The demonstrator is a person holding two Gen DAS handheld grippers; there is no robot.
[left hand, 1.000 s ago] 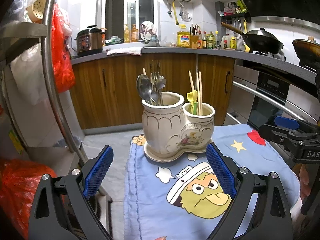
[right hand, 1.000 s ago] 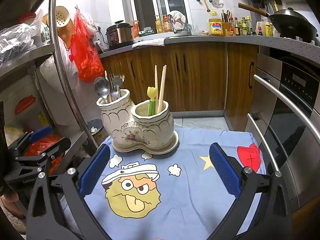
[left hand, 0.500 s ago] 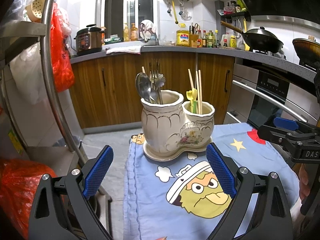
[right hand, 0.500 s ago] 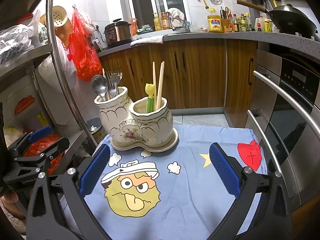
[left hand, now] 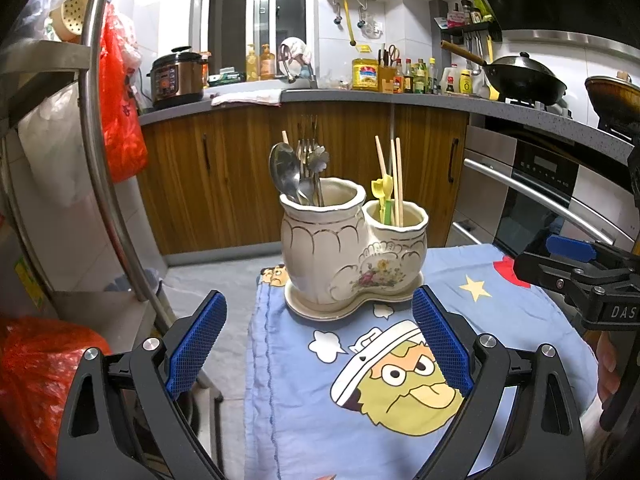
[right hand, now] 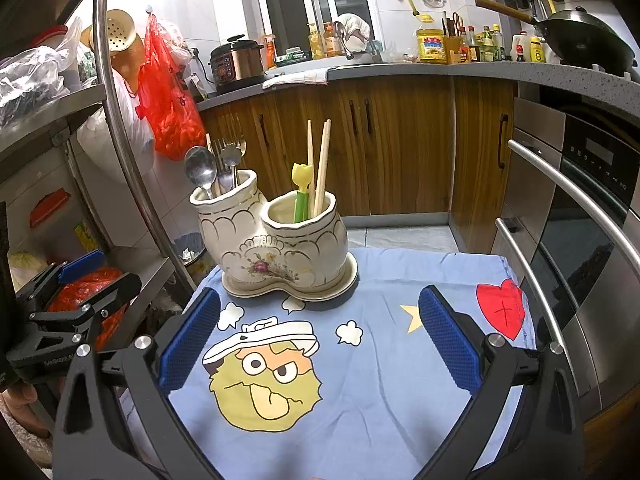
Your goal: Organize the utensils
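Observation:
A cream ceramic two-pot utensil holder (left hand: 352, 256) (right hand: 280, 248) stands on its saucer on a blue cartoon cloth (left hand: 400, 380) (right hand: 360, 380). The taller pot holds a metal spoon (left hand: 285, 172) (right hand: 200, 170) and forks (left hand: 310, 160). The shorter pot holds wooden chopsticks (left hand: 394, 180) (right hand: 320, 164) and a yellow-green plastic utensil (right hand: 301, 192). My left gripper (left hand: 318, 340) is open and empty, in front of the holder. My right gripper (right hand: 318, 342) is open and empty, also short of the holder. Each gripper shows at the edge of the other's view.
A steel rack post (left hand: 104, 160) and shelves with red bags (left hand: 120, 120) stand at the left. Wooden cabinets (right hand: 400, 148) and a counter with a rice cooker (left hand: 176, 76) lie behind. An oven with a bar handle (right hand: 580, 200) is at the right.
Both grippers stay open and empty. The holder has shifted slightly up and left in the right wrist view; the left wrist view is nearly unchanged.

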